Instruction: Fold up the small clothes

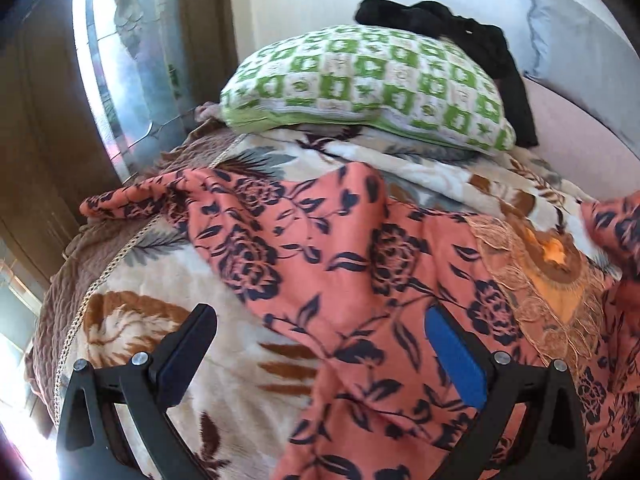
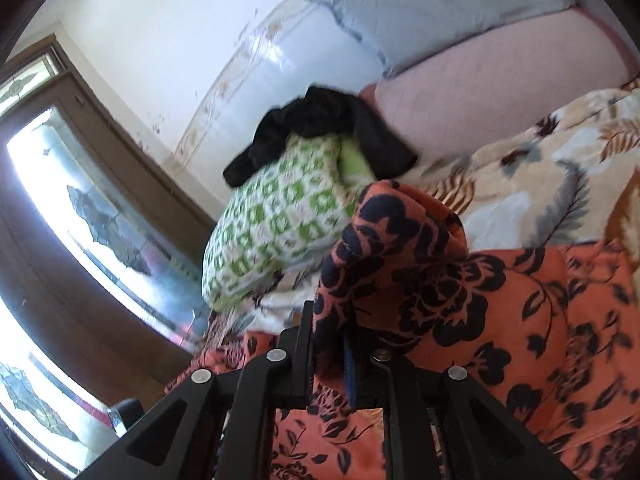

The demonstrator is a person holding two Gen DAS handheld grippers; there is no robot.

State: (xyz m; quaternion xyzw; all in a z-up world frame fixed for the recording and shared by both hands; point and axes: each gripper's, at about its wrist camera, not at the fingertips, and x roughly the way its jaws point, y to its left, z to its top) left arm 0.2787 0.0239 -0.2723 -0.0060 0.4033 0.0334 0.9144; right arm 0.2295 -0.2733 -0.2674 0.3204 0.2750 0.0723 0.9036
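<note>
An orange garment with a dark floral print (image 1: 360,264) lies spread on a cream leaf-patterned blanket (image 1: 132,320) on the bed, its lace neckline (image 1: 552,272) to the right. My left gripper (image 1: 320,336) is open just above the garment's lower part, holding nothing. My right gripper (image 2: 328,332) is shut on a bunched fold of the same garment (image 2: 408,248), lifted above the rest of the cloth.
A green-and-white pillow (image 1: 360,84) lies at the bed's far end with a black garment (image 1: 472,44) draped over it. A pale blue pillow (image 2: 420,4) and pink mattress (image 2: 480,92) lie beyond. A glass door (image 2: 100,208) stands to the left.
</note>
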